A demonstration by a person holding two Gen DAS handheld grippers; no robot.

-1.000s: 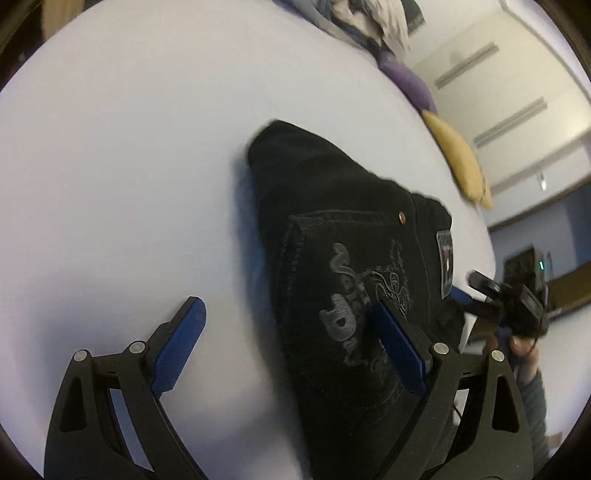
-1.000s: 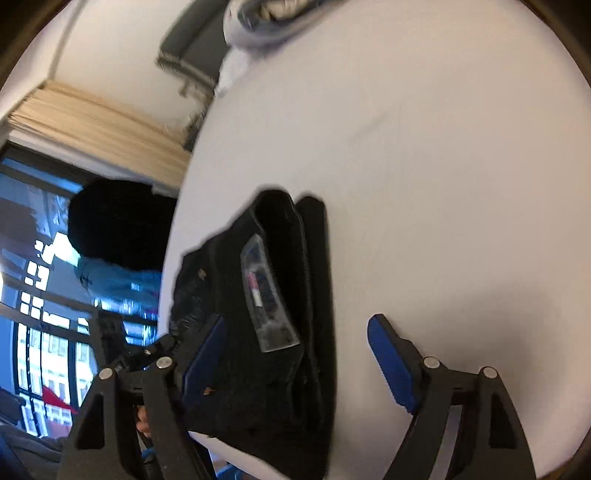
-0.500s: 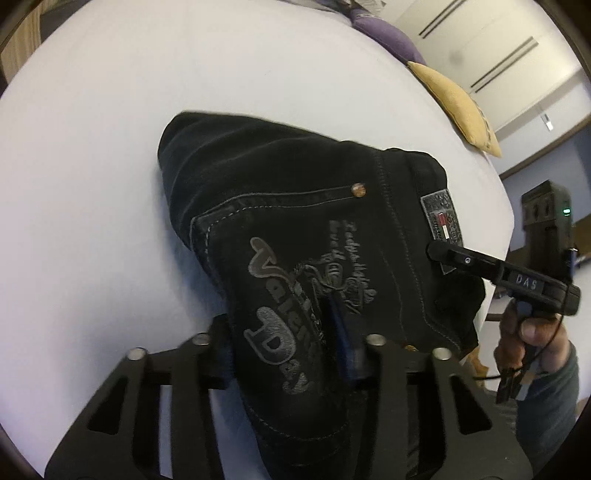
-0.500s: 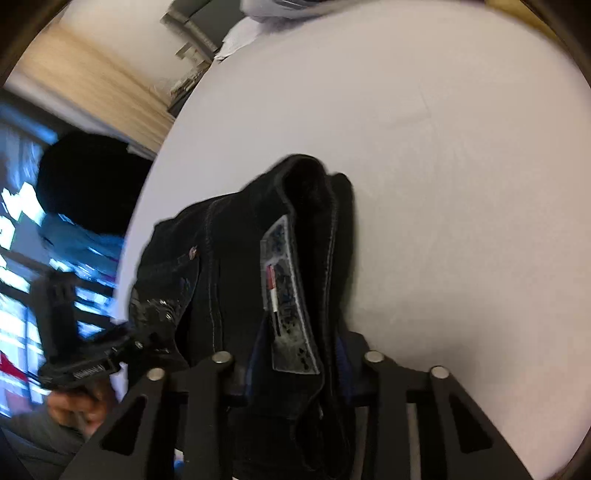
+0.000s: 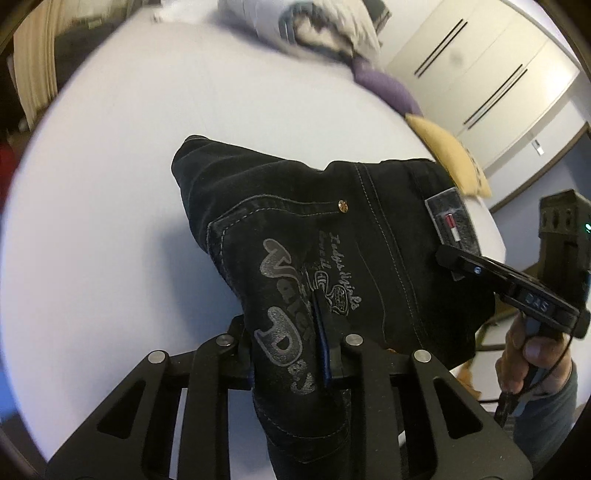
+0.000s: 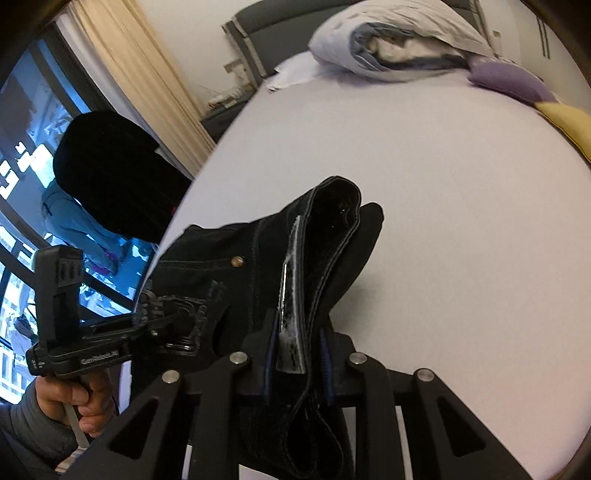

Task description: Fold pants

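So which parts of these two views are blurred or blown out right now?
Left wrist view: the bedding pile at the top is motion-smeared, the pants stay sharp. Right wrist view: the window glares blue-white, and the pants are too dark for detail.

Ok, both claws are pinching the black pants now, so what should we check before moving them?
1. Left claw shut on the pants, at the printed pocket: ok.
2. Right claw shut on the waistband by the label: ok.
3. How many layers each claw holds: cannot tell.
4. Pants still neatly folded: not ok; the far part hangs bunched.
5. Bed bare beside the pants: ok.
6. Pillows well away, at the far end: ok.
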